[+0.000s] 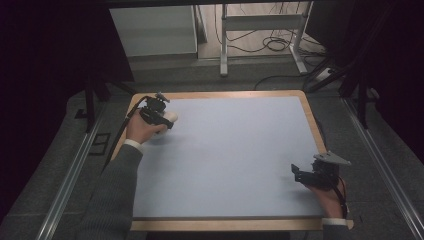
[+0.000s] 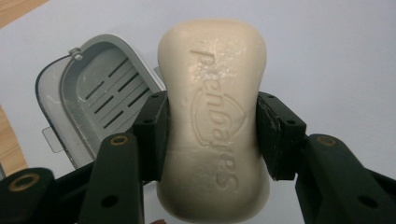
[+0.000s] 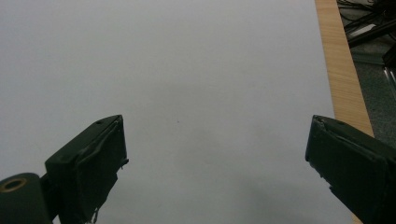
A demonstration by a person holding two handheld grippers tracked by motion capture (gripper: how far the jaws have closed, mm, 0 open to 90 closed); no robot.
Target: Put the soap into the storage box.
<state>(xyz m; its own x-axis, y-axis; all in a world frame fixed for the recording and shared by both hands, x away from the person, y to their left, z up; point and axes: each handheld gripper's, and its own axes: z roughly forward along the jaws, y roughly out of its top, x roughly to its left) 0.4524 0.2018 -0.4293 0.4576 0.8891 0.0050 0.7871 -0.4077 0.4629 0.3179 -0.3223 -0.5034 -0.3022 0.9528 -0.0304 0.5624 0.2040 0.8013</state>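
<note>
The left tongs (image 2: 211, 135) gripped a cream soap bar (image 2: 214, 116) by its waist, above the worktop (image 1: 235, 160), just beside a grey soap dish (image 2: 100, 93). The right tongs (image 3: 217, 163) stood wide apart, holding nothing, well apart from the soap.

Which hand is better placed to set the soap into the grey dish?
Left. The left gripper already clamps the soap bar right beside the grey soap dish; the right gripper is open and far off.

Right gripper (image 3: 217, 154): two black jaws with worn, frayed pads stand wide apart, nothing between them. Beneath lies the pale blue-grey flat table mat (image 3: 187, 70), bare and smooth. A light wooden table edge strip (image 3: 338, 70) borders it, with dark cables (image 3: 369, 23) beyond.
</note>
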